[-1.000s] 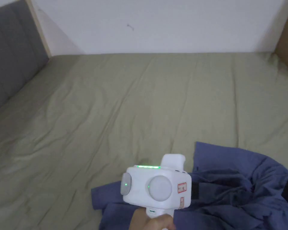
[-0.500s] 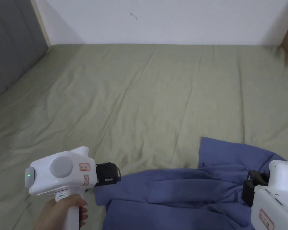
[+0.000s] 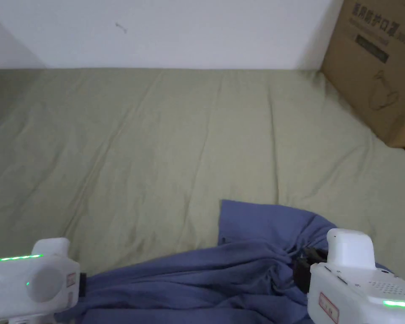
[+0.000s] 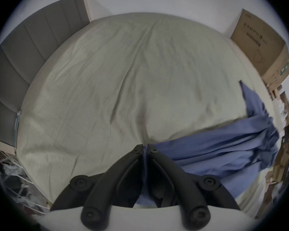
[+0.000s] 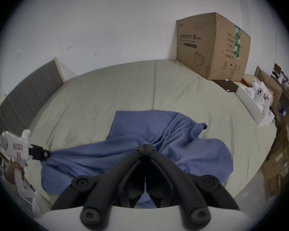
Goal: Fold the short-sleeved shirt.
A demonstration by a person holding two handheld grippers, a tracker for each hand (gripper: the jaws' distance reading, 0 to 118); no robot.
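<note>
A blue short-sleeved shirt (image 3: 222,270) lies rumpled along the near edge of the bed, stretched into taut folds between my two grippers. My left gripper (image 4: 144,148) is shut on the shirt's left end (image 4: 198,149); in the head view it sits at the bottom left (image 3: 81,284), and in the right gripper view at the far left (image 5: 46,154). My right gripper (image 5: 145,147) is shut on a bunched part of the shirt (image 5: 150,128), and in the head view it sits at the bottom right (image 3: 301,270). One flat flap (image 3: 256,219) of the shirt rests on the sheet.
The bed carries a wrinkled olive-green sheet (image 3: 176,139), bare beyond the shirt. A big cardboard box (image 3: 376,63) stands at the back right corner by the white wall. A grey padded headboard (image 4: 28,51) lines the left side. Boxes and clutter (image 5: 274,134) crowd the floor to the right.
My left gripper has swung from the middle to the far left, drawing the shirt's end out with it. The right gripper has come into view, gripping the shirt. The head camera has turned right.
</note>
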